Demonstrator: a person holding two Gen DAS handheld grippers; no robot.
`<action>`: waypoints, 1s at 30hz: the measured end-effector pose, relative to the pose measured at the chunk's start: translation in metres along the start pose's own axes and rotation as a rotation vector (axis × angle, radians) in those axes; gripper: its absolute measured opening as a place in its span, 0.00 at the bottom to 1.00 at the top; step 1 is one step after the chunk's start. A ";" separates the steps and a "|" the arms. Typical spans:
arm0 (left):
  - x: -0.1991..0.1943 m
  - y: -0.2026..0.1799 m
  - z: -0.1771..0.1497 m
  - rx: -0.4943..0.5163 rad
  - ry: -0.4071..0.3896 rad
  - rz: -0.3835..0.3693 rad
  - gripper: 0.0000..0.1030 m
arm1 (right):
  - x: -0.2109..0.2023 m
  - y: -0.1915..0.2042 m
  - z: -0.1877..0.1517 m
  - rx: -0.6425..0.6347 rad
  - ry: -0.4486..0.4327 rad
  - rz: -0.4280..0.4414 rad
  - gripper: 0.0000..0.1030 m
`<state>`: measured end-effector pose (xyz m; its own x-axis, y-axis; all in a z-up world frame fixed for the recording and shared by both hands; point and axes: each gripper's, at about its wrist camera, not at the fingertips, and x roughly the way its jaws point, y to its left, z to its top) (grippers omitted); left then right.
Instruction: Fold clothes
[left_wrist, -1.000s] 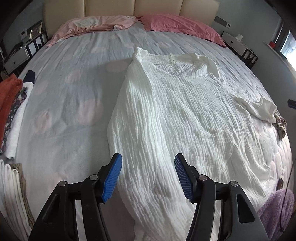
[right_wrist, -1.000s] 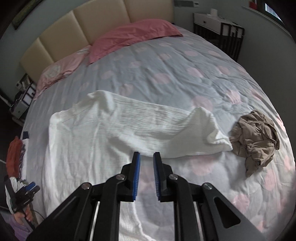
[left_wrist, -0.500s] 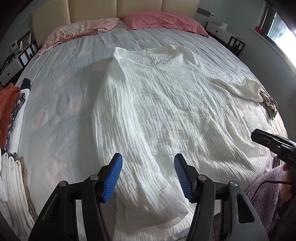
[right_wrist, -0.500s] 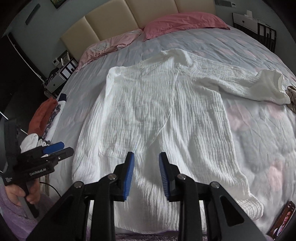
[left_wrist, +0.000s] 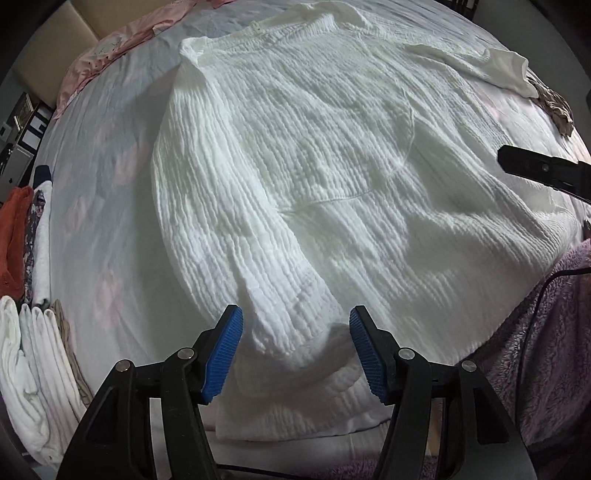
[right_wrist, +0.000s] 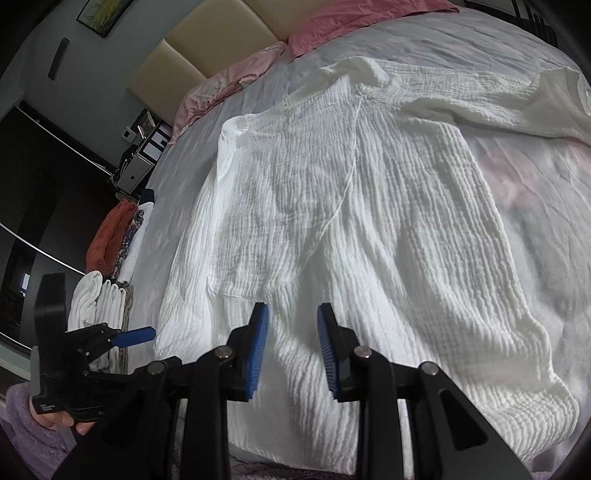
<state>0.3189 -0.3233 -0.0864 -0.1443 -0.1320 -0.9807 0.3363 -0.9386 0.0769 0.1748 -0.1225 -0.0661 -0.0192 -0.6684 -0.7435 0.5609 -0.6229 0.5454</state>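
A white crinkled long-sleeved garment (left_wrist: 332, 155) lies spread on the bed, collar toward the pillows; it also shows in the right wrist view (right_wrist: 369, 221). Its left sleeve is folded in over the body, and the cuff (left_wrist: 295, 314) lies near the hem. The other sleeve (right_wrist: 517, 99) stretches out to the right. My left gripper (left_wrist: 295, 350) is open, its blue pads on either side of the folded cuff, above it. My right gripper (right_wrist: 291, 343) is partly open and empty above the hem. The left gripper also shows at the left of the right wrist view (right_wrist: 133, 336).
A stack of folded clothes, white, orange and patterned (left_wrist: 26, 295), lies at the bed's left edge. A crumpled brown garment (left_wrist: 557, 110) lies at the far right. Pink pillows (right_wrist: 332, 22) and a beige headboard (right_wrist: 221, 48) are at the far end. A nightstand (right_wrist: 144, 158) stands left.
Both grippers have pulled back toward the foot of the bed and lowered near the hem. The right gripper has opened a little wider. The garment has not moved.
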 end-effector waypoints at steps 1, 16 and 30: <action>0.004 0.005 0.000 -0.023 0.009 -0.005 0.58 | 0.001 0.000 0.000 0.001 0.002 0.006 0.26; -0.001 -0.050 -0.010 0.202 -0.014 0.149 0.60 | 0.005 -0.001 0.002 0.016 0.015 0.038 0.26; -0.024 -0.006 -0.004 0.077 -0.032 0.185 0.13 | 0.010 -0.003 0.001 0.025 0.040 0.030 0.26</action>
<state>0.3235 -0.3131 -0.0641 -0.1162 -0.3131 -0.9426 0.2880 -0.9189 0.2697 0.1721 -0.1276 -0.0750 0.0305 -0.6704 -0.7414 0.5402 -0.6130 0.5765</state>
